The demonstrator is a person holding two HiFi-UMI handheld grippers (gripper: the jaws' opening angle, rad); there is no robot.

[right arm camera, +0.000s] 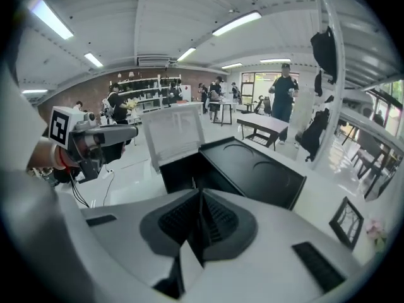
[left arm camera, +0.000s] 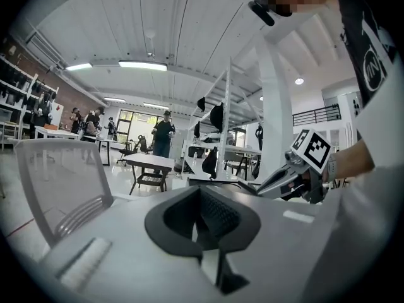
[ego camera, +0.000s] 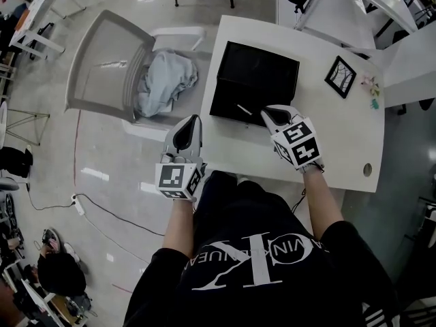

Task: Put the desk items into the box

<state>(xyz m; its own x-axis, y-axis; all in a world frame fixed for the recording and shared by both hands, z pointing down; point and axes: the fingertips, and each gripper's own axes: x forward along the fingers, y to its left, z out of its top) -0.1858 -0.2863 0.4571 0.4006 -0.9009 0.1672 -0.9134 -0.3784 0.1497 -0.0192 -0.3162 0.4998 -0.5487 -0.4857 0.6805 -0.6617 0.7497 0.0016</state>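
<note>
A black box (ego camera: pixel 253 80) lies open on the white desk (ego camera: pixel 340 142), and a thin white stick (ego camera: pixel 243 109) shows inside it near the front. A small black picture frame (ego camera: pixel 340 76) and a little flower ornament (ego camera: pixel 371 87) lie on the desk to the right. My right gripper (ego camera: pixel 268 114) is shut and empty at the box's front right edge. My left gripper (ego camera: pixel 192 121) is shut and empty, hanging past the desk's left edge. In the right gripper view the box (right arm camera: pixel 246 169) and the frame (right arm camera: pixel 346 219) lie beyond the closed right gripper (right arm camera: pixel 201 223). The left gripper (left arm camera: pixel 201 216) holds nothing.
A grey chair (ego camera: pixel 109 67) with a pale cloth (ego camera: pixel 165 80) bunched on its seat stands left of the desk. Cables (ego camera: pixel 116 213) run across the floor. A second white table (ego camera: pixel 415 60) adjoins the desk at the far right, and people stand far off in the room.
</note>
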